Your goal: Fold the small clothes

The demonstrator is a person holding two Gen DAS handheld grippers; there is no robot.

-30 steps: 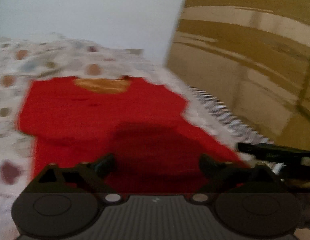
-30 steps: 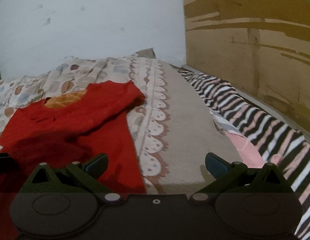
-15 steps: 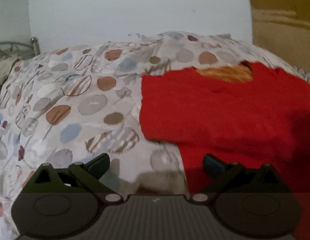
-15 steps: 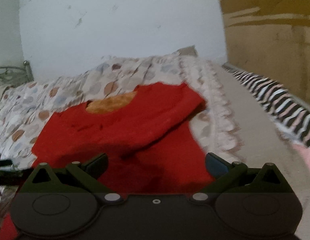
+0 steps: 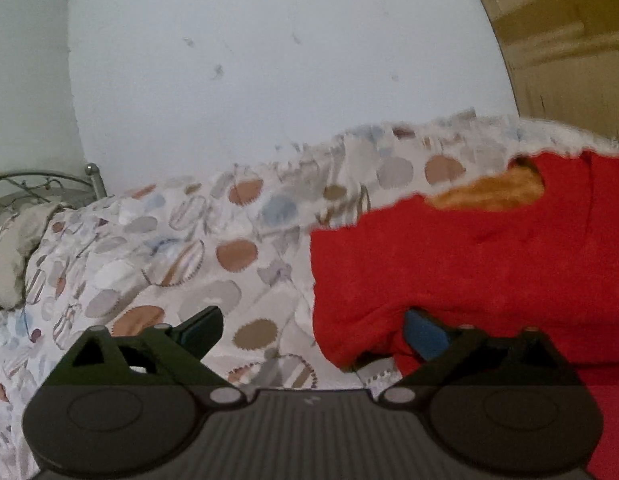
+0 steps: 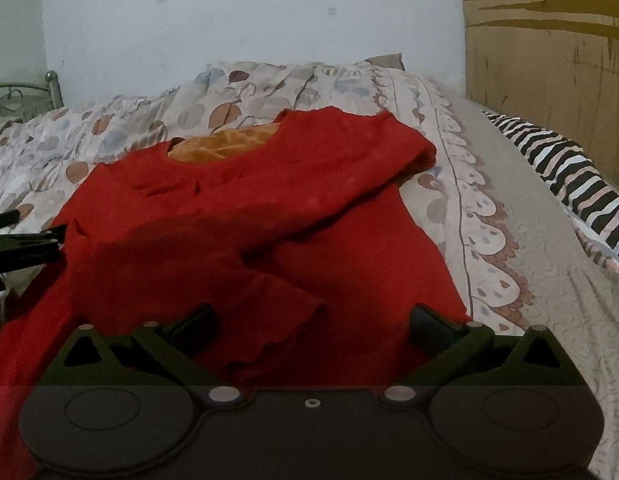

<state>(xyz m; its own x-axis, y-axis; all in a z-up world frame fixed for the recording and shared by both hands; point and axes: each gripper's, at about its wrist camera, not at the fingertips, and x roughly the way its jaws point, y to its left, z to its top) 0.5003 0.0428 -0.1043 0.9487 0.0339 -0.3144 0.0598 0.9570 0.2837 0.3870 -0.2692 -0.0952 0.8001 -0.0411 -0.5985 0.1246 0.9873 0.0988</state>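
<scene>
Left wrist view first: the left gripper (image 5: pixel 311 330) has swung back toward the red top (image 5: pixel 469 264) compared with half a second ago, when it was mostly staring at the spotted bedsheet (image 5: pixel 157 256). Now the garment's left edge sits right between the spread fingers, and the right fingertip (image 5: pixel 425 334) looks like it's touching or tucked just under the bulging hem. Nothing is pinched yet, the jaws are wide apart. The orange lining at the neckline (image 5: pixel 489 192) is at the far right.

Right wrist view: the right gripper (image 6: pixel 311 322) has moved over the top (image 6: pixel 349 240) too. A second ago it was off to the right over the plain sheet, now it hangs over the near part of the garment, fingers spread and holding nothing. One sleeve (image 6: pixel 229 280) is already lying folded across the chest, its wavy cuff close to the left finger. The other gripper pokes in at the far left edge. The striped cloth (image 6: pixel 569 172) is well off to the right.

My guess: both tools are lining up for the next fold, probably the left side.
</scene>
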